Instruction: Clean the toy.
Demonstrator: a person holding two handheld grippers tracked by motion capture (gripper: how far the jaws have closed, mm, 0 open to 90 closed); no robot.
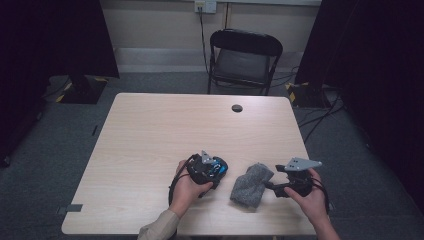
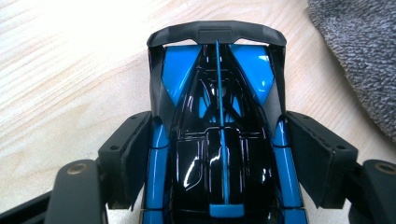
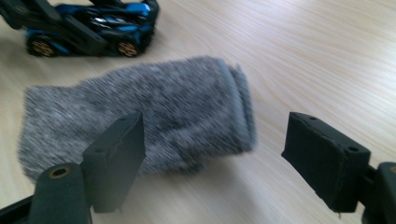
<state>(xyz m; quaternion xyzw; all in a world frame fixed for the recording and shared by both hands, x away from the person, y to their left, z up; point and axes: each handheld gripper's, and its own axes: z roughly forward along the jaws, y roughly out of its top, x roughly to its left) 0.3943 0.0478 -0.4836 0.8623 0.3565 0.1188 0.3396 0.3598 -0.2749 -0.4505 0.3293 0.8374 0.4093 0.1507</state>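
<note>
High view, left to right. The left claw [image 1: 216,169], in the person's left hand [image 1: 186,189], sits over a blue-and-black toy car [image 1: 218,167] on the worktop [image 1: 150,140], at about 6 o'clock from the worktop's middle; the claw body covers most of the car, so only a blue patch shows. In the left gripper view the car [image 2: 219,140] lies between the two jaws, roof up, spoiler at 12 o'clock; its near end is cut off by the lower edge. The left pad meets the car's flank; at the right pad contact cannot be made out, so a firm grip is not certain.

At 3 o'clock from the car, just beside it, lies a grey towel [image 1: 251,184], folded or rolled; its layers are hard to make out. In the right gripper view it is blurred [image 3: 140,112], with the car [image 3: 88,25] beyond it at 11 o'clock, partly hidden by the left claw's arms.

At 3 o'clock from the towel the right claw [image 1: 270,185], in the right hand [image 1: 312,197], points at the towel's edge. Its jaws stand wide apart with nothing between them; the left one overlaps the towel's near edge in its own view.
</note>
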